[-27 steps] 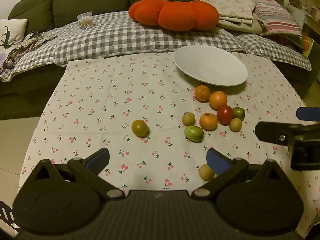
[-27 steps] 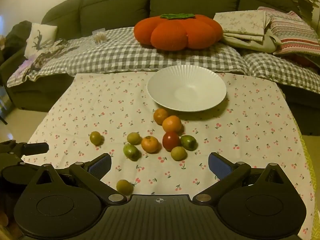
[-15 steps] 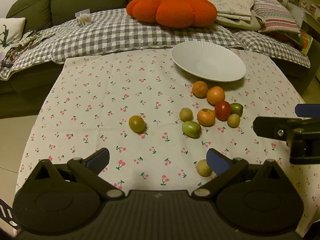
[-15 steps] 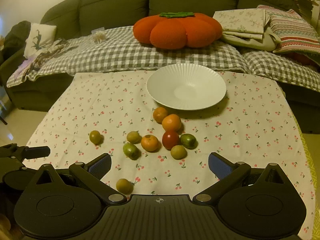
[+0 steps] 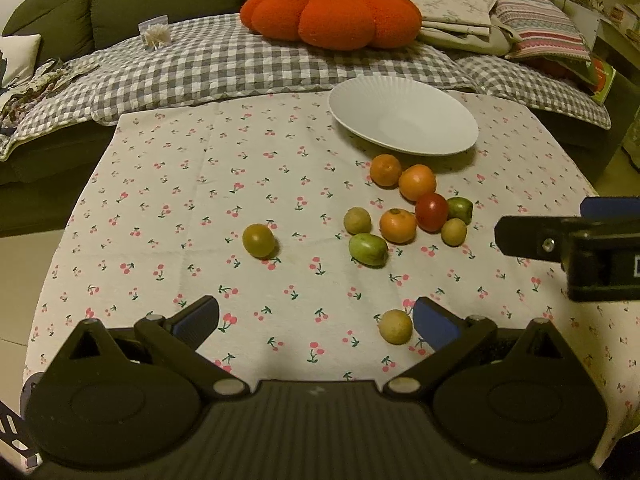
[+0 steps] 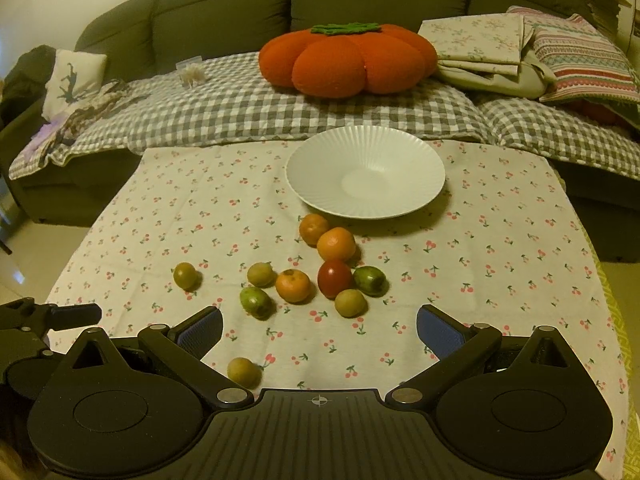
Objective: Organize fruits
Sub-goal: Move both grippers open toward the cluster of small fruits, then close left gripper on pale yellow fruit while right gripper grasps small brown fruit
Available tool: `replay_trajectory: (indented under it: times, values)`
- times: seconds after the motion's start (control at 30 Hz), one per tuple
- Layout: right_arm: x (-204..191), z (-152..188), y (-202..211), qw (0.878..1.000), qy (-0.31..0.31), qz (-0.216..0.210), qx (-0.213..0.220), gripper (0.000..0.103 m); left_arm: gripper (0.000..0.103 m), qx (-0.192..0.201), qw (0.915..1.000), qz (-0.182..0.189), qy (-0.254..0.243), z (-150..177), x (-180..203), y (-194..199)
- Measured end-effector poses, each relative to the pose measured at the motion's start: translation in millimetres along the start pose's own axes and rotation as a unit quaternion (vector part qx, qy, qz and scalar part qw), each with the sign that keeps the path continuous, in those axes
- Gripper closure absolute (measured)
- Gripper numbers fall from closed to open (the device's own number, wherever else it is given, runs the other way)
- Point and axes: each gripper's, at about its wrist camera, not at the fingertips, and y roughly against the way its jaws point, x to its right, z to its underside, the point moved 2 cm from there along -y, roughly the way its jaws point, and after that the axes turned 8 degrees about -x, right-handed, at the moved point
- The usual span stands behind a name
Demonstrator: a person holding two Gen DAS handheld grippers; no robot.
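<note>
Several small fruits lie on the cherry-print tablecloth (image 5: 200, 208): orange ones (image 5: 417, 182), a red one (image 5: 431, 212), green ones (image 5: 368, 249) and yellowish ones. A white plate (image 5: 404, 120) stands empty behind them; it also shows in the right wrist view (image 6: 365, 172). One olive fruit (image 5: 259, 240) lies apart to the left. One yellow fruit (image 5: 395, 326) lies close to my left gripper's right finger. My left gripper (image 5: 316, 322) is open and empty. My right gripper (image 6: 320, 330) is open and empty, just short of the fruit cluster (image 6: 294, 285).
A sofa with a checked blanket (image 6: 248, 108) runs behind the table. An orange pumpkin cushion (image 6: 348, 60) and folded cloths (image 6: 480, 52) lie on it. The right gripper's body (image 5: 580, 248) shows at the right edge of the left wrist view.
Both views have shifted slightly; the fruits and plate sit a little higher in the left wrist view. No fruit has moved on the cloth. Both grippers stay open.
</note>
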Motion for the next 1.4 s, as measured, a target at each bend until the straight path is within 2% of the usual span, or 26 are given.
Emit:
replay_trajectory:
  times: [0.17,0.3,0.47,0.63,0.77,0.97,1.03,1.07,1.13,1.3,1.37,1.4]
  values:
    - [2,1,1,1.0,0.011,0.019,0.017,0.0,0.001,-0.003,1.0,0.004,0.0,1,1,-3]
    - [3,0,-3,1.0,0.01,0.023,-0.005,0.0,0.001,-0.009,0.9999,0.01,0.0,3,2,-9]
    - [15,0,-11,1.0,-0.017,-0.003,-0.004,0.0,0.001,-0.014,0.9998,0.013,-0.003,5,7,-15]
    - [25,0,-23,0.999,-0.014,0.015,-0.049,0.0,0.001,-0.021,0.9992,0.032,-0.011,9,16,-26]
    - [37,-2,-34,0.999,-0.012,0.024,-0.041,0.0,0.001,-0.041,0.998,0.045,-0.017,14,22,-38]
    - [59,-3,-50,0.999,-0.025,0.038,-0.026,0.0,0.006,-0.045,0.9962,0.068,-0.031,20,30,-49]
    - [62,-4,-58,0.999,-0.017,0.036,-0.023,0.001,0.023,-0.046,0.9957,0.072,-0.036,21,33,-53]
    - [63,-5,-62,0.999,-0.016,0.032,-0.023,0.001,0.027,-0.049,0.9955,0.072,-0.038,21,33,-56]
    - [64,-6,-73,0.999,-0.023,0.009,-0.025,0.002,0.044,-0.053,0.995,0.076,-0.037,20,33,-61]
    - [60,-5,-91,0.999,-0.025,-0.022,-0.033,0.01,0.059,-0.041,0.9941,0.094,-0.035,17,31,-63]
    - [58,-4,-96,0.999,-0.02,-0.028,-0.035,0.011,0.069,-0.036,0.9937,0.1,-0.035,16,30,-63]
    - [56,-3,-98,0.999,-0.017,-0.031,-0.034,0.014,0.078,-0.035,0.9931,0.107,-0.035,15,29,-63]
